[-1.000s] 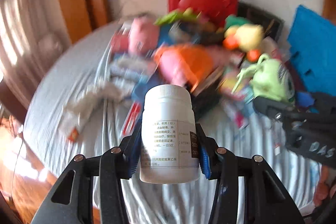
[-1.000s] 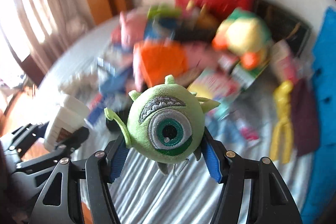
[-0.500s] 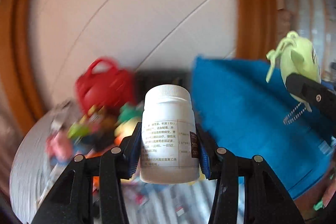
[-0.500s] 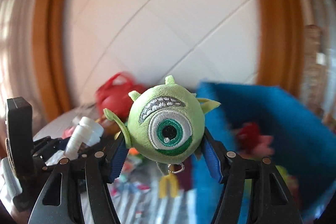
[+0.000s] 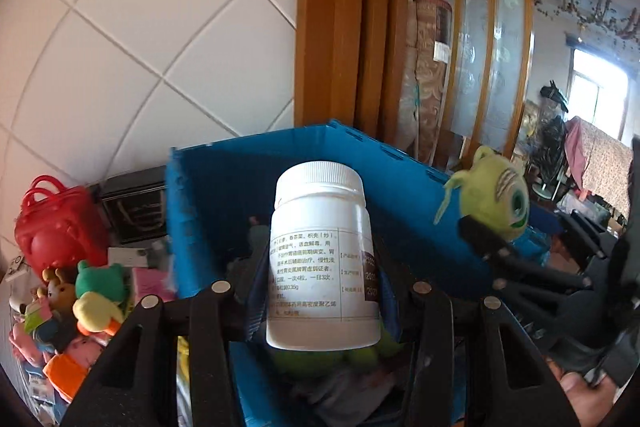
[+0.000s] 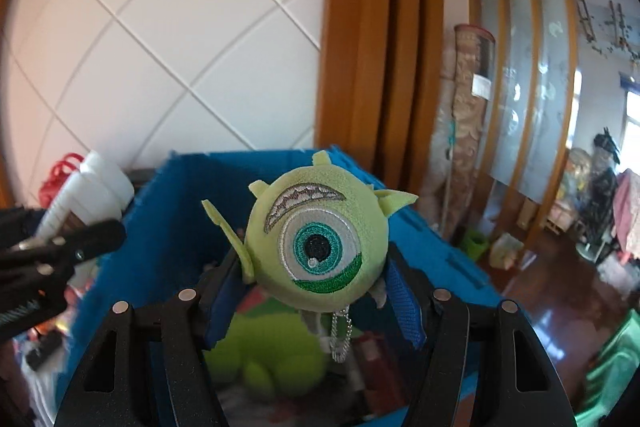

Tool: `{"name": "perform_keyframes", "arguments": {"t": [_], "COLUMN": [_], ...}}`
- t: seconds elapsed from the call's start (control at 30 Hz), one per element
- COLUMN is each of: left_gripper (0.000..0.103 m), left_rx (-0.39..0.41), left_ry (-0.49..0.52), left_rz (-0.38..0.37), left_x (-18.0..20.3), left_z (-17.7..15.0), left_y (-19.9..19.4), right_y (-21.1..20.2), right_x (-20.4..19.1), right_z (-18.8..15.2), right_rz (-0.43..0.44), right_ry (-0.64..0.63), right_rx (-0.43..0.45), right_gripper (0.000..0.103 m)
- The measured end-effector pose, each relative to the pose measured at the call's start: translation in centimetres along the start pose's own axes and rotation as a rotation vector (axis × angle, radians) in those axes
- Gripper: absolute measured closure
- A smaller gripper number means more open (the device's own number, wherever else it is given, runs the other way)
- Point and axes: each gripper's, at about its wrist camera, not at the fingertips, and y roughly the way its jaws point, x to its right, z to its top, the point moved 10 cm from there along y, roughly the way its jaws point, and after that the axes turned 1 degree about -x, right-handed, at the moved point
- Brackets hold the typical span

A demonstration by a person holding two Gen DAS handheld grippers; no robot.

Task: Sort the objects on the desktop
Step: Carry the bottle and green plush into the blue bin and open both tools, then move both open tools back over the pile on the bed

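Both hand-held grippers have swung away from the cluttered tabletop and now hang over the blue bin (image 5: 208, 211). The left hand-held gripper (image 5: 320, 291) still clamps the white bottle (image 5: 322, 259); the right hand-held gripper (image 6: 316, 287) still grips the green one-eyed plush (image 6: 316, 243), both above the bin's opening.

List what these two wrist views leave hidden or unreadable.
- Blue bin floor, left wrist view: hidden behind the white bottle and left tongs.
- Bottle label print: too small to read.
- Lower bin contents, right wrist view: hidden behind the one-eyed green plush and right tongs.
- Toy pile: cut off at the left edge.
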Motion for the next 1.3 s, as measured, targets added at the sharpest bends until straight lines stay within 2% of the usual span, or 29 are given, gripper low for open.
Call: {"name": "perform_keyframes", "arguments": {"t": [0.27,0.6,0.7,0.73,0.77,0.8,0.83,0.87,1.13,1.3], "left_gripper": [0.057,0.057,0.057,0.056,0.049,0.037,0.031,0.024,0.023,0.023], "left_rx": [-0.088,-0.136,-0.129,-0.129,-0.131,-0.133,-0.133,-0.128,-0.1,-0.041], "left_ry": [0.014,-0.007,-0.005,-0.005,-0.006,-0.009,-0.012,-0.014,-0.02,-0.018], "left_rz": [0.033,0.078,0.137,0.149,0.157,0.158,0.158,0.157,0.171,0.199], "left_x": [3.5,3.7,2.9,2.6,2.4,2.3,2.2,2.1,1.4,1.1], "left_z": [-0.6,-1.1,-0.9,-0.9,-1.0,-1.0,-1.0,-1.0,-1.0,-0.7], "left_y": [4.3,6.6,6.6,6.6,6.7,6.7,6.6,6.5,5.5,3.7], "right_y": [3.6,7.4,7.8,7.7,7.6,7.7,7.6,7.3,6.8,6.7], "right_x": [5.0,6.0,5.9,5.9,5.9,5.9,5.8,5.7,5.8,6.7], "right_z": [-1.6,-2.5,-2.6,-2.7,-2.7,-2.5,-2.5,-2.4,-2.0,-1.6], "right_rz": [-0.038,-0.092,-0.065,-0.063,-0.073,-0.084,-0.088,-0.093,-0.156,-0.189], "right_ry": [-0.045,-0.143,-0.148,-0.151,-0.158,-0.164,-0.167,-0.173,-0.197,-0.16], "right_rx": [-0.066,-0.108,-0.128,-0.124,-0.121,-0.118,-0.114,-0.102,-0.061,-0.038], "right_gripper": [0.037,0.037,0.037,0.034,0.031,0.021,0.008,0.002,0.0,0.0]}}
